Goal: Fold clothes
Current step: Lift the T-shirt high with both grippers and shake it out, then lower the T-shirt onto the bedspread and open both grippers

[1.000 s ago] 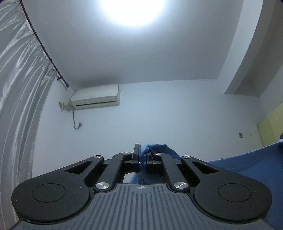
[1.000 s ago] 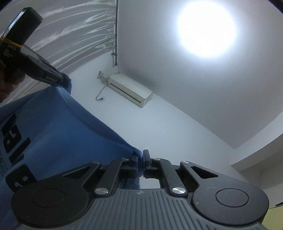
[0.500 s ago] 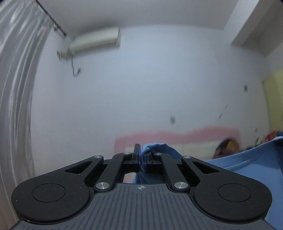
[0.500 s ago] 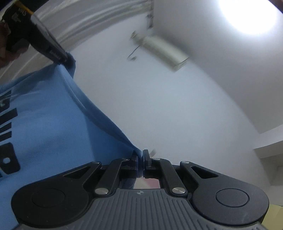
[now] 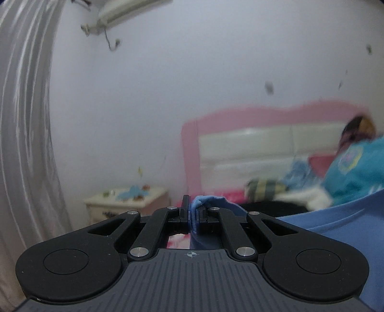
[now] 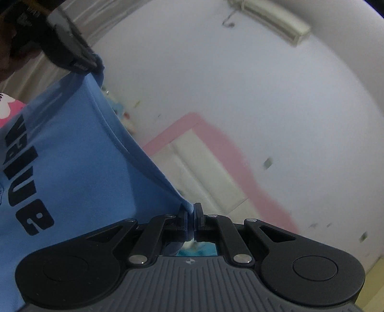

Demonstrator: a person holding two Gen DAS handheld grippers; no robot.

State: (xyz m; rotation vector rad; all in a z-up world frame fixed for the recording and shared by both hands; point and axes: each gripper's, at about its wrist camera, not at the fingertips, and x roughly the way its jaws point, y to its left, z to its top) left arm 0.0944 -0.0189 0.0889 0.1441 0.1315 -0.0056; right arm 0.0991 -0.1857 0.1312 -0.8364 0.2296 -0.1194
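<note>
A blue shirt (image 6: 72, 163) with dark printed letters hangs stretched in the air between both grippers. My right gripper (image 6: 191, 216) is shut on one corner of its top edge. In the right wrist view the left gripper (image 6: 93, 64) pinches the far corner at the upper left, with a hand behind it. In the left wrist view my left gripper (image 5: 191, 213) is shut on a bunched fold of the blue shirt (image 5: 336, 223), which trails off to the lower right.
A bed with a pink and white headboard (image 5: 252, 134) stands ahead, piled with clothes (image 5: 348, 172) in teal, white and stripes. A cream nightstand (image 5: 127, 201) sits left of it, a grey curtain (image 5: 24, 120) at far left, an air conditioner (image 6: 271, 14) high on the wall.
Both grippers have tilted down from the ceiling toward the bed, still holding the shirt. The headboard, nightstand and clothes pile have come into view.
</note>
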